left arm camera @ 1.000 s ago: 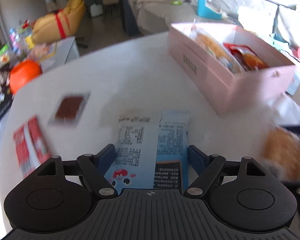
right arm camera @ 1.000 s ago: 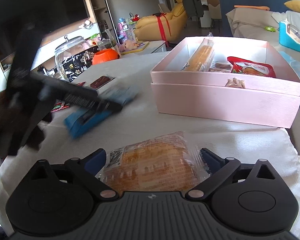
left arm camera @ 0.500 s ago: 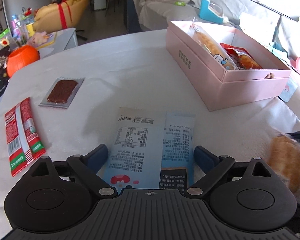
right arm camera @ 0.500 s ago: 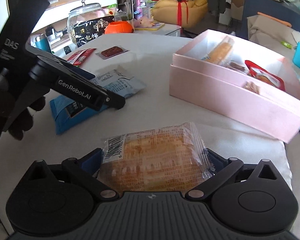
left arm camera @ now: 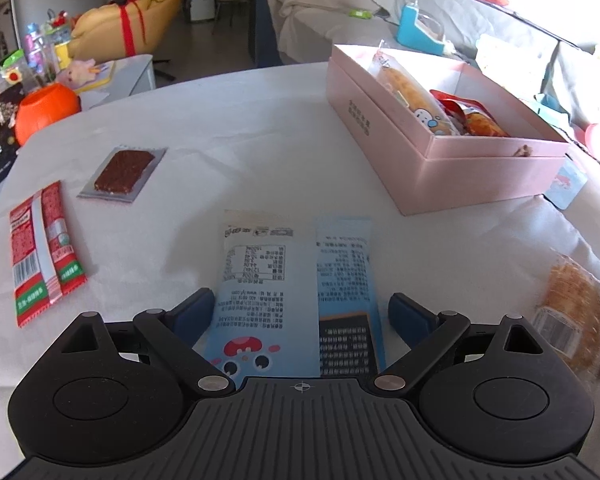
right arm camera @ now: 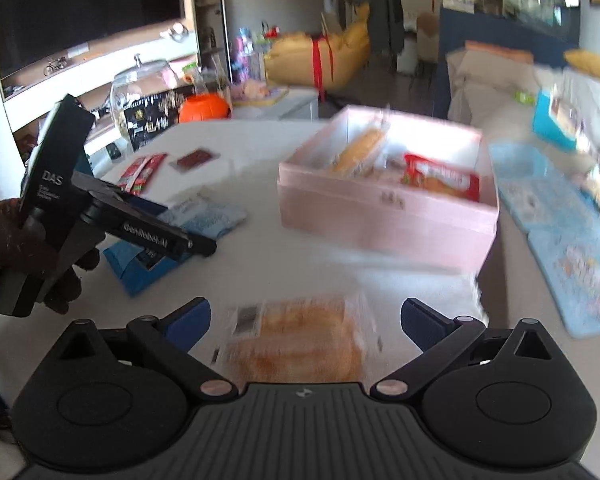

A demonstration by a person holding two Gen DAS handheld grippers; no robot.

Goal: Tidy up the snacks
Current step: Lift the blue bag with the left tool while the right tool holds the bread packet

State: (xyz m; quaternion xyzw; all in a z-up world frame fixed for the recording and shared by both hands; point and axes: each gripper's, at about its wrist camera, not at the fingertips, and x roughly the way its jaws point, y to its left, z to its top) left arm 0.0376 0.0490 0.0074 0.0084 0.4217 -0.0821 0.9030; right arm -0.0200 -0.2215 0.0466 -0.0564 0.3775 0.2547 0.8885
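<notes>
Both sets of jaws stand open: the left gripper straddles two blue packets lying side by side low in the frame, so closing may catch both or crumple one; the right gripper brackets the wrapped cake, which could squash. The pink box waits at upper right. The left tool reads "DAS" and "GenRobot.AI".

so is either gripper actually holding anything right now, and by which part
Neither. The left gripper is open, straddling the near end of the pale blue snack packets. The right gripper is open around the clear-wrapped golden bread, fingers clear of it.
</notes>
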